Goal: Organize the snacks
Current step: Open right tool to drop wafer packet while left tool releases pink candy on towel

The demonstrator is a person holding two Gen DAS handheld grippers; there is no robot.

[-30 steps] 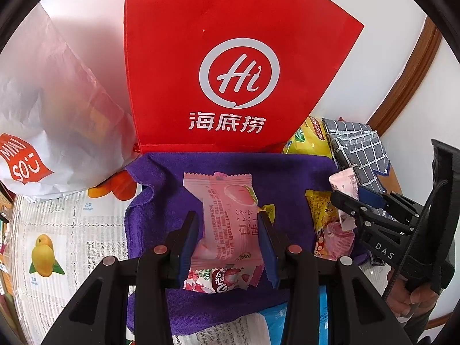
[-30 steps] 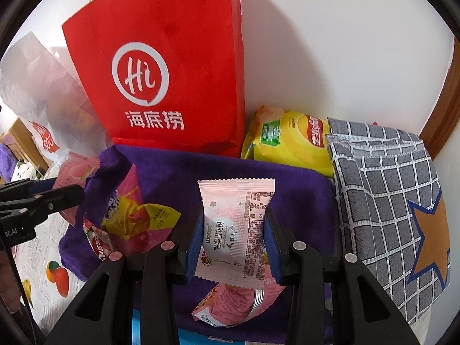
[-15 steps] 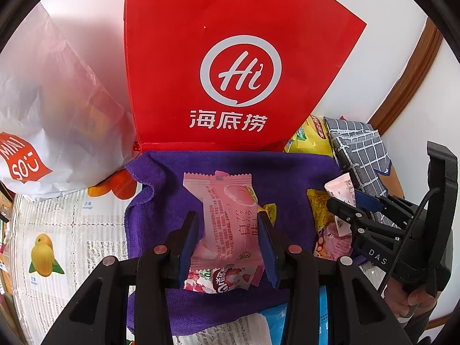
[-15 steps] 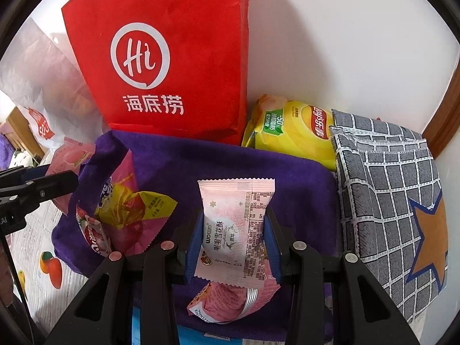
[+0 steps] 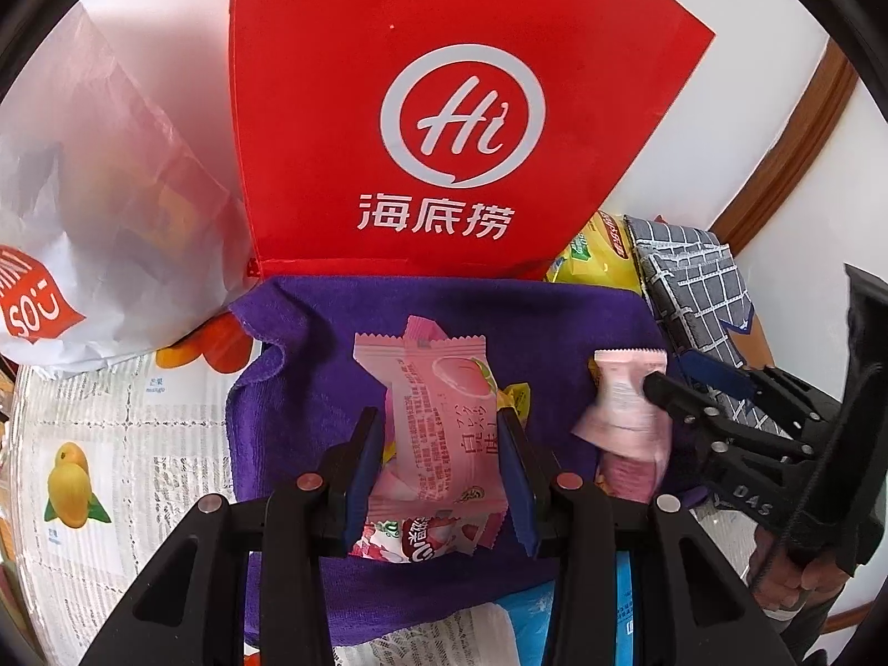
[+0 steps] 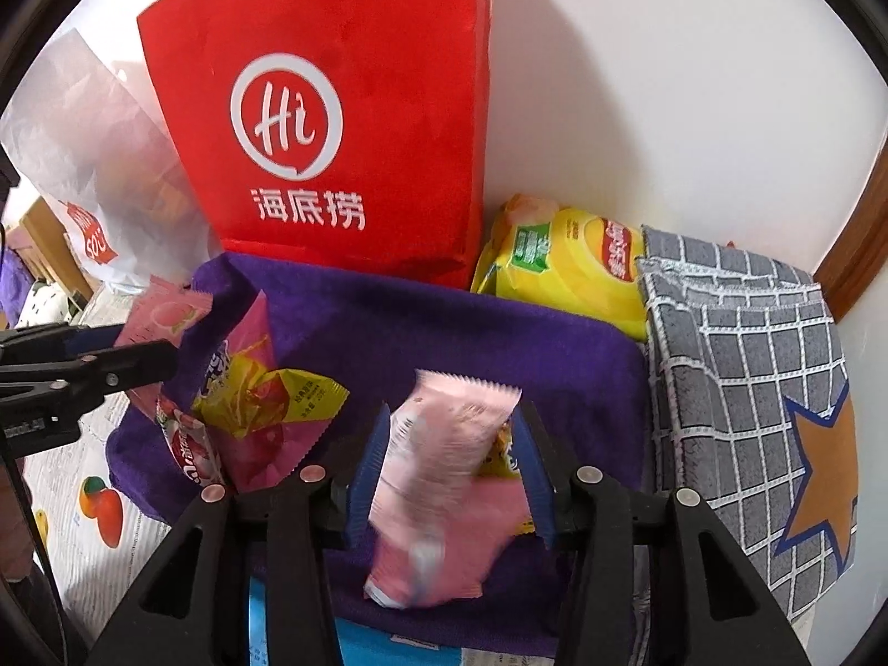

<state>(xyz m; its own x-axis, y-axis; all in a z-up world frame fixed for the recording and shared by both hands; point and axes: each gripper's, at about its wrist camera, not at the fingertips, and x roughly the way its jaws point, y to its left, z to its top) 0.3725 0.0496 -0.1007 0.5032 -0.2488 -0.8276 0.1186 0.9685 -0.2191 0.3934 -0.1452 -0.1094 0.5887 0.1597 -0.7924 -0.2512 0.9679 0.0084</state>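
While red bag (image 5: 444,127) stood behind purple cloth (image 5: 311,344), left gripper (image 5: 438,466) clamped pink packet (image 5: 438,427) above cloth. Right gripper (image 6: 449,477), jaws just widening, had released blurred pink wafer packet (image 6: 438,477), tilted loose between pads.

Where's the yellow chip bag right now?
In the right wrist view, the yellow chip bag lies at the back against the wall, between the red paper bag and the grey checked cloth.
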